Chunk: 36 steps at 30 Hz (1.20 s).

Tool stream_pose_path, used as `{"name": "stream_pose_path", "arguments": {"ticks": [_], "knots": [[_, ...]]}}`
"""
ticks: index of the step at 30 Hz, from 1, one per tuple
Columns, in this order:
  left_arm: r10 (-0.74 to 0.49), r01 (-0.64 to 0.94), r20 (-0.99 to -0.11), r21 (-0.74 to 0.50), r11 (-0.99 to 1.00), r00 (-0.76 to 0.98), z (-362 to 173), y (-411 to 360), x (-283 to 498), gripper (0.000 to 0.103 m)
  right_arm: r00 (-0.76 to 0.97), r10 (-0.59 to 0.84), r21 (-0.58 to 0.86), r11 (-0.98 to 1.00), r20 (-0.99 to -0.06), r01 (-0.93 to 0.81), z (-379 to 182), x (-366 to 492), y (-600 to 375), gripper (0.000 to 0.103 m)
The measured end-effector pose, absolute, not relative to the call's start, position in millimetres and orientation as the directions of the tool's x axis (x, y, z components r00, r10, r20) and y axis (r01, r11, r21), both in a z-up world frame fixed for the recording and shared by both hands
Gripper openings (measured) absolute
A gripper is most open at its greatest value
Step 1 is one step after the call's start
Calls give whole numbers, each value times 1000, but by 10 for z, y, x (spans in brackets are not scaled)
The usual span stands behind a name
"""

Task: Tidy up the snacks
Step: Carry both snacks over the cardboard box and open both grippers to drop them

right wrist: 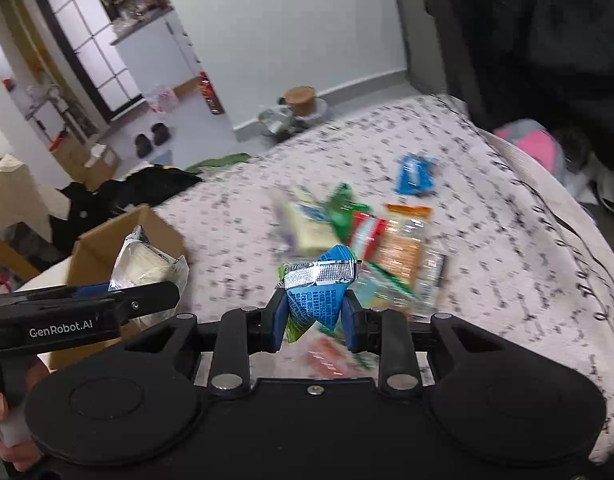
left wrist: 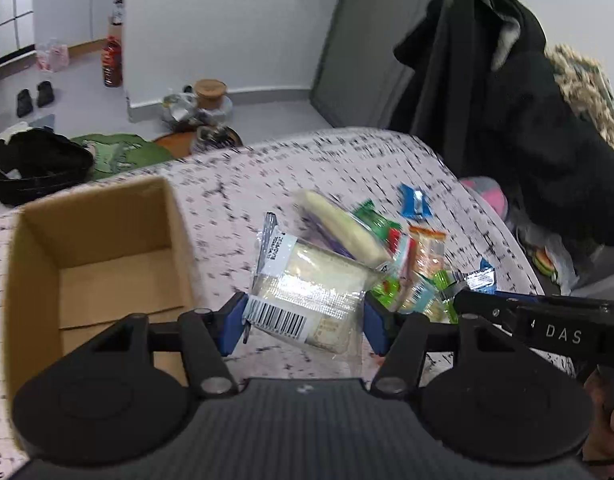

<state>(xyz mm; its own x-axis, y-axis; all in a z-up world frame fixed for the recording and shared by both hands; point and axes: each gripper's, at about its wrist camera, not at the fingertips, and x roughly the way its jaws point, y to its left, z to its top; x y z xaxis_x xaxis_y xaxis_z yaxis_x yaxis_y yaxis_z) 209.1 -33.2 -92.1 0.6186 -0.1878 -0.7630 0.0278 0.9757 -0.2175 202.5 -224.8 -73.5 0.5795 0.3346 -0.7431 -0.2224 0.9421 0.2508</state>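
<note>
My left gripper (left wrist: 305, 320) is shut on a clear-wrapped pale cake packet (left wrist: 311, 292) with a barcode label, held just right of the open cardboard box (left wrist: 95, 248). My right gripper (right wrist: 314, 316) is shut on a small blue and green snack pouch (right wrist: 319, 292) with a silver seal, held above the snack pile (right wrist: 387, 240). In the right wrist view the left gripper and its cake packet (right wrist: 147, 264) are at the left, in front of the box (right wrist: 91, 256). In the left wrist view the right gripper's finger (left wrist: 487, 308) and the blue pouch (left wrist: 481, 280) are at the right.
The snacks lie on a bed with a white, black-flecked cover (left wrist: 347, 168). A blue packet (left wrist: 415, 200) lies apart behind the pile. A dark coat (left wrist: 507, 100) hangs at the right. Bags, shoes and clutter (left wrist: 39, 160) are on the floor beyond the bed.
</note>
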Motion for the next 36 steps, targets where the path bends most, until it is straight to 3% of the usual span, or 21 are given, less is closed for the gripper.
{"name": "stream_pose_path", "arguments": {"ticks": [21,36], "knots": [[-81,-109,-736,-207,972,672,-742,516,1543,59,589,436,278,897,-681,-343,-522,1764,-1443,28],[-14,-200,-748,-195,960,664,-862,970,1337,64,512,494,331,864,-703,-379,-675,1706,-763,28]]}}
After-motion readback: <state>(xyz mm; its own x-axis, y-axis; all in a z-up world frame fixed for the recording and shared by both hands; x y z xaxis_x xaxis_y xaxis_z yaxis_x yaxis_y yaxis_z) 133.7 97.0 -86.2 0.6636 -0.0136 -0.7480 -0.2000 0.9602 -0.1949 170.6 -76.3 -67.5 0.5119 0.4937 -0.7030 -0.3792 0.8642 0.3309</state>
